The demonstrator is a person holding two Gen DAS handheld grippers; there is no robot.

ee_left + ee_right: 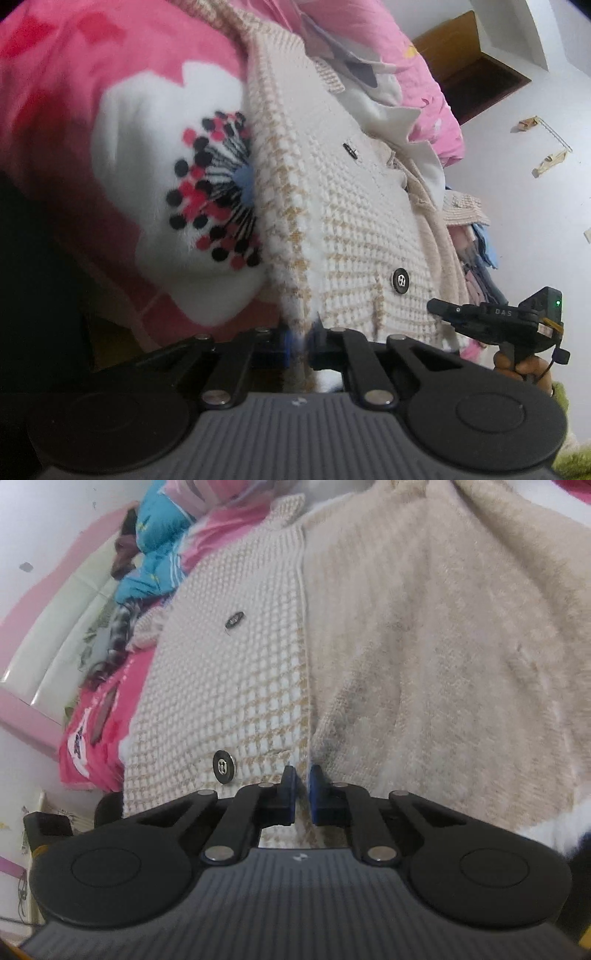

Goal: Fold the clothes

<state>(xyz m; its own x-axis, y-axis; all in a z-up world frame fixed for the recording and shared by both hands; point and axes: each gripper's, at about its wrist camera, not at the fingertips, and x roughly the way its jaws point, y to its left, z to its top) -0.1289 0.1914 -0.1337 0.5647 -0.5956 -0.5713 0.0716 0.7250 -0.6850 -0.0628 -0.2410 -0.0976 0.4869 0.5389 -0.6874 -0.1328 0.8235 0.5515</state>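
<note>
Both tools were pinched shut on the cream knit cardigan (236, 686): the left tool (301, 341) and right tool (302, 794) each gripped its hem. One black button (223, 766) sat at nine o'clock of the right tool.

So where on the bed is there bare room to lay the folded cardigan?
Only the pink flowered blanket left of the cream waffle-knit cardigan. Crowded: heaped clothes on its far side, and the blue garment pile by the headboard.
</note>
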